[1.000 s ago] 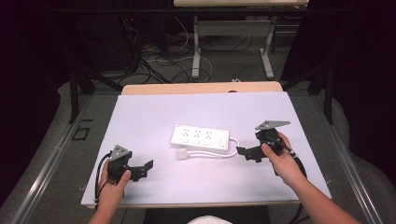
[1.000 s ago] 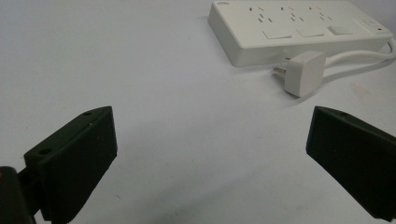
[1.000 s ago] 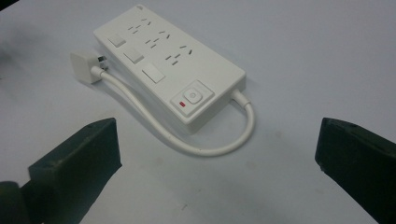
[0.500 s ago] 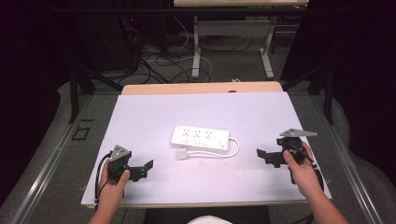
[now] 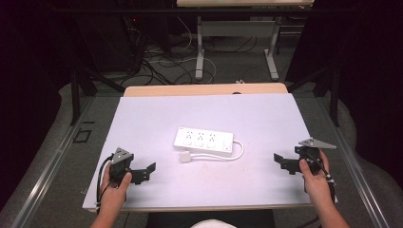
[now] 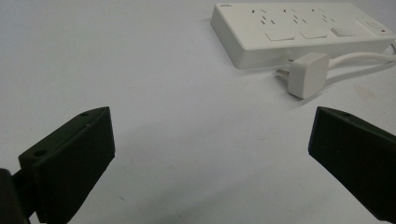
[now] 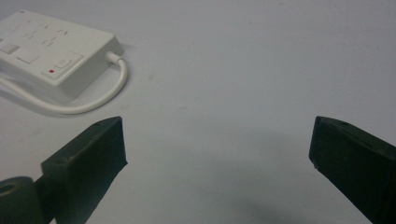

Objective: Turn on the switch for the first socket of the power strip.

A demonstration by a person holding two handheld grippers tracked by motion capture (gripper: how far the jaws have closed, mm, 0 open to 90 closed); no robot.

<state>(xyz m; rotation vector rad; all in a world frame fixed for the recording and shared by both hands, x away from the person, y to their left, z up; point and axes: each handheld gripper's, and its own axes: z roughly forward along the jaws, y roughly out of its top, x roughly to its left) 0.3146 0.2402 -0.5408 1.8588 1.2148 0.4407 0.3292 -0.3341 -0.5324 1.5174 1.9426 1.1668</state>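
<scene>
- Power strip (image 5: 204, 140) lies flat at centre of the white table (image 5: 266, 114); long axis runs left–right, slightly skewed, sockets facing up.
- Switch end points right; cable (image 5: 237, 153) leaves that end and loops back along the near side to the plug (image 5: 185, 156), lying just beside the strip.
- Left gripper (image 5: 151, 169) rests at near left, jaws wide apart, holding nothing.
- Right gripper (image 5: 277, 160) at near right, jaws wide apart, holding nothing; well apart from the strip.
</scene>
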